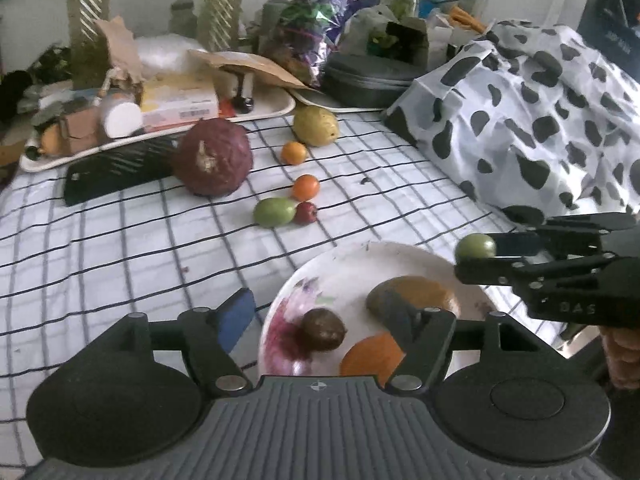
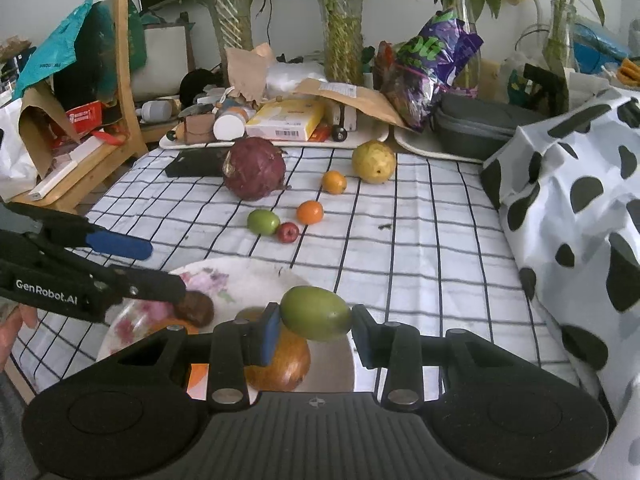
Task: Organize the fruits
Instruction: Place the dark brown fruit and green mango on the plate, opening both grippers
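A white flowered plate (image 1: 360,254) (image 2: 240,270) holds a dark brown fruit (image 1: 322,330) (image 2: 196,308), a golden-brown round fruit (image 1: 412,296) (image 2: 280,362) and an orange (image 1: 370,354). My left gripper (image 1: 320,316) (image 2: 154,266) is open over the plate; the brown fruit lies loose between its fingers. My right gripper (image 2: 316,322) (image 1: 492,254) is shut on a green fruit (image 2: 316,312) (image 1: 476,246), held above the plate's right side. On the checked cloth lie another green fruit (image 1: 274,212), a small red fruit (image 1: 306,213), two oranges (image 1: 306,187) (image 1: 293,153) and a yellow pear-like fruit (image 1: 315,125).
A red cabbage (image 1: 212,156) and a flat black object (image 1: 116,174) lie at the back left. Behind them is a cluttered tray (image 1: 276,110), a grey case (image 1: 368,80) and vases with plants. A cow-print cloth (image 1: 540,120) covers something bulky on the right. A person's hand (image 2: 16,328) shows at the left.
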Motion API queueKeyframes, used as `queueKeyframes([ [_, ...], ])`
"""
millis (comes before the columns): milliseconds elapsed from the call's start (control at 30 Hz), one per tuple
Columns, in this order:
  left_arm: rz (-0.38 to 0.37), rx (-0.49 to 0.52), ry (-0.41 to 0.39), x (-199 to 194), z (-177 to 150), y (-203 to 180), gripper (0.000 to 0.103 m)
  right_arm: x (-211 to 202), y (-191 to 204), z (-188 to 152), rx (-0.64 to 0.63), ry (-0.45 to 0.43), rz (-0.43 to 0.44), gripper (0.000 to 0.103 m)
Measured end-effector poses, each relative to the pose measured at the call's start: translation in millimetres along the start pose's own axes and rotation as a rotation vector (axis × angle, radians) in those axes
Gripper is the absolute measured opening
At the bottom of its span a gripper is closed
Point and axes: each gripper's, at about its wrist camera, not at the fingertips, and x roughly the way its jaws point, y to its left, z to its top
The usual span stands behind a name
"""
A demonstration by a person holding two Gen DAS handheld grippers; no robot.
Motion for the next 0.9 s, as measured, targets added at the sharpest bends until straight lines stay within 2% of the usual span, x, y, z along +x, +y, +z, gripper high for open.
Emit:
queueKeyframes([
  [167, 0.053, 0.047, 0.005, -15.4, -12.4, -10.0, 0.068, -7.6, 9.5, -11.3, 0.0, 0.028, 0.02, 0.04],
  [400, 0.046, 0.014, 0.006, -33.3, -25.9, -16.5, 0.068, -10.9, 23.6, -24.4, -0.01, 0.074, 0.026, 0.04],
  [900, 0.064, 0.049, 0.025, -40.6, -37.4, -32.5, 0.068, 3.9, 35.7, -42.9, -0.034, 0.19, 0.012, 0.04],
])
